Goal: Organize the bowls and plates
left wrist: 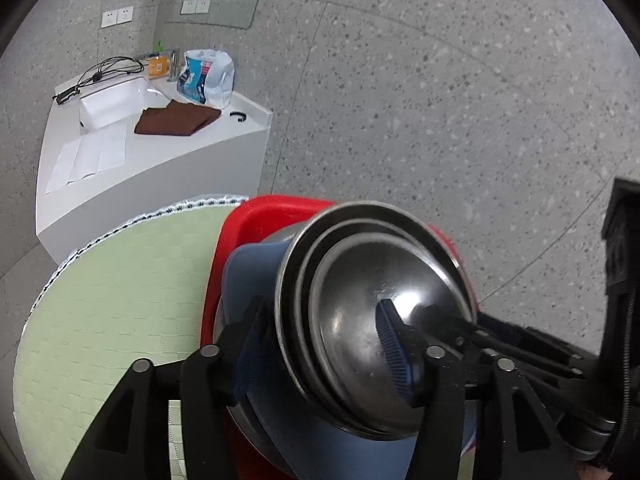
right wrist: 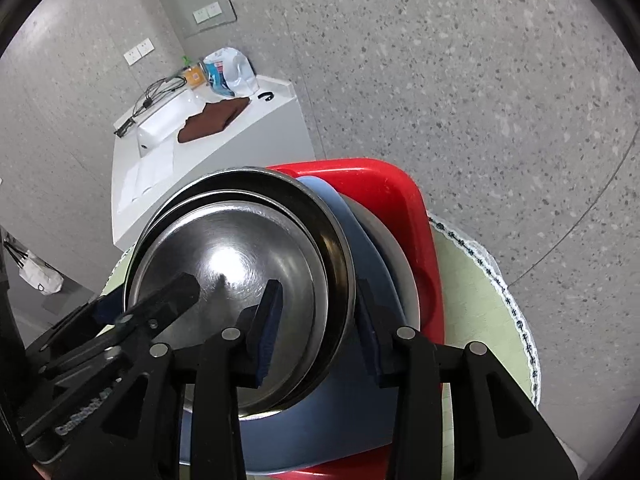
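A stack of nested steel bowls (left wrist: 360,300) sits on a blue plate (left wrist: 256,268) and a grey plate inside a red tray (left wrist: 280,208). My left gripper (left wrist: 324,340) straddles the left rims of the bowls, one finger inside the top bowl, one outside; its jaws look closed on the rims. My right gripper (right wrist: 320,320) grips the right rims of the same steel bowls (right wrist: 240,256) the same way, over the blue plate (right wrist: 352,420) in the red tray (right wrist: 400,192).
The tray rests on a round table with a green cloth (left wrist: 120,300) with a lace edge (right wrist: 516,320). A white counter (left wrist: 160,160) behind holds a sink, brown cloth (left wrist: 176,118), papers, cables and a bag. Speckled floor (left wrist: 440,100) lies to the right.
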